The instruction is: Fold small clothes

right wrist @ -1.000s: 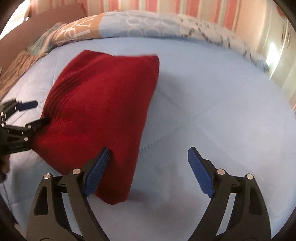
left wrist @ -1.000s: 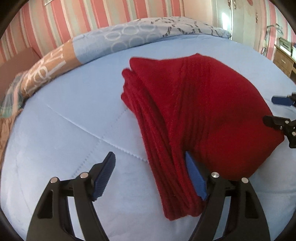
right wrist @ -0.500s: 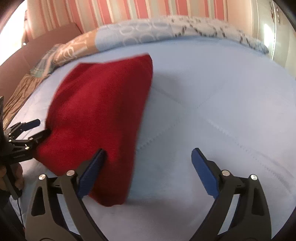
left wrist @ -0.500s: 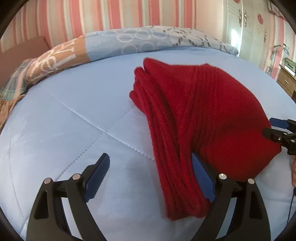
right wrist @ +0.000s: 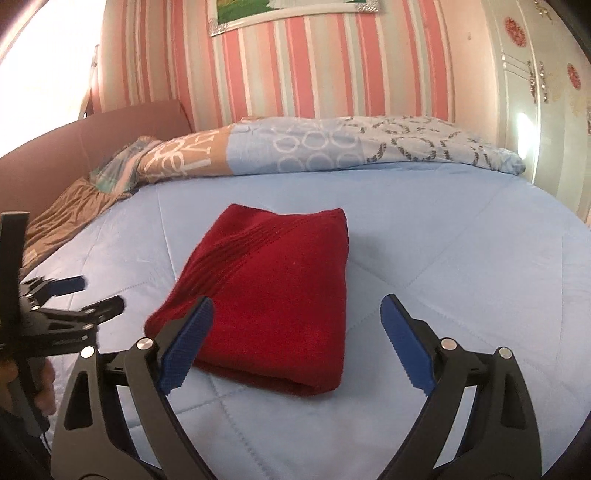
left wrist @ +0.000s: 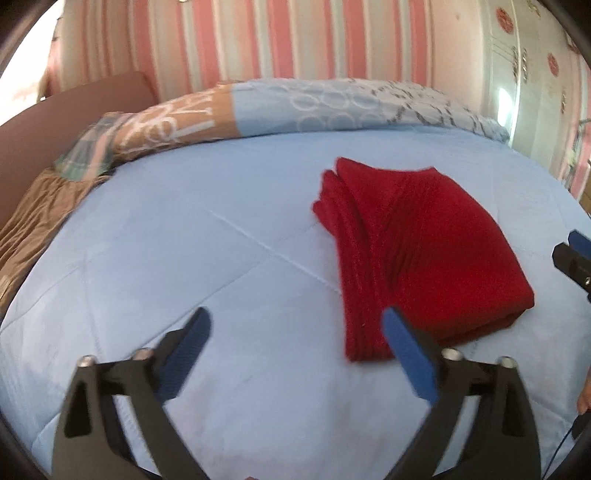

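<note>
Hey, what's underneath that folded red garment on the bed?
The folded red garment lies flat on the light blue quilt, which shows all around it. Whether anything is tucked beneath or between its layers cannot be seen; the fabric covers that.

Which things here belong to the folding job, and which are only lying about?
Belong to the job:
- red garment, folded on the blue bedspread
- left gripper, open
- right gripper, open

Only lying about:
- patterned quilt at the far edge of the bed
- framed picture on the striped wall
- white wardrobe
</note>
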